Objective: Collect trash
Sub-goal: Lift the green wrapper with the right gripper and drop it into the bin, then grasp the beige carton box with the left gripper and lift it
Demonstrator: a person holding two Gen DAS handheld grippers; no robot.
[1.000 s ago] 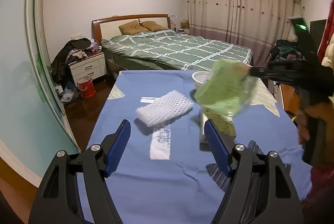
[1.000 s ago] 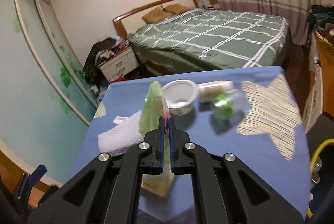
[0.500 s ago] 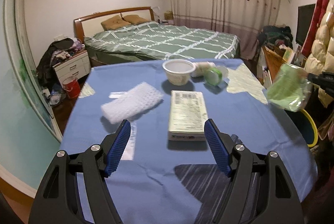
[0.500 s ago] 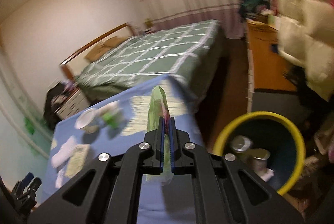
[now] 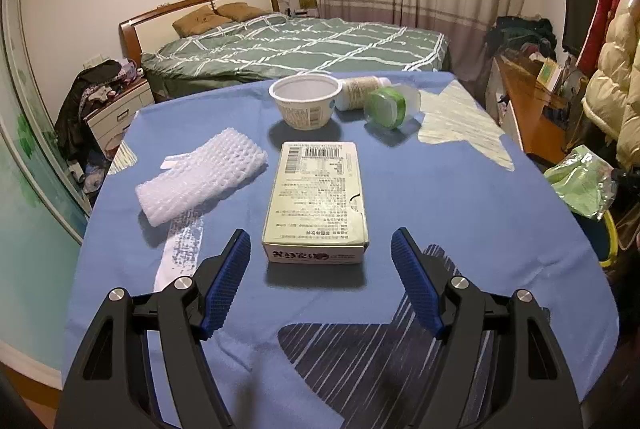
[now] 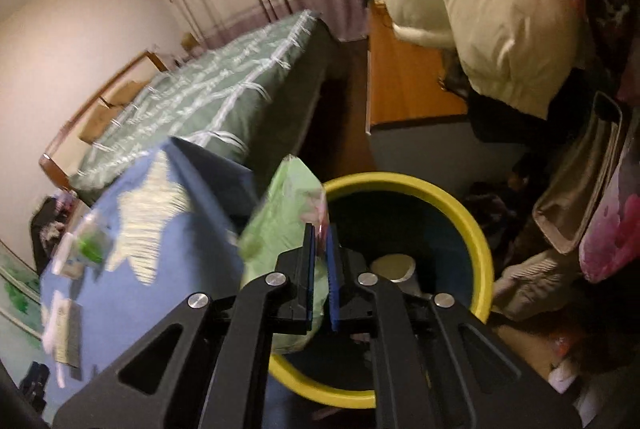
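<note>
My right gripper [image 6: 319, 229] is shut on a green plastic wrapper [image 6: 280, 213] and holds it over the near rim of a yellow-rimmed bin [image 6: 460, 205]; the wrapper also shows at the right edge of the left wrist view [image 5: 580, 185]. My left gripper [image 5: 320, 249] is open and empty, just short of a pale carton box [image 5: 318, 197] on the blue tablecloth [image 5: 460, 197]. Farther back lie a white foam net [image 5: 200, 181], a white cup [image 5: 306, 101], a small jar [image 5: 360, 92] and a green-lidded container [image 5: 390, 107].
The bin holds a white cup [image 6: 394, 267] at its bottom. A bed [image 5: 300, 45] stands behind the table, a nightstand [image 5: 116, 109] to the left, a wooden desk [image 5: 528, 105] and hanging coats [image 6: 480, 9] to the right.
My right gripper has swung the wrapper off the table to the right and down to the bin. My left gripper has moved nearer to the carton box.
</note>
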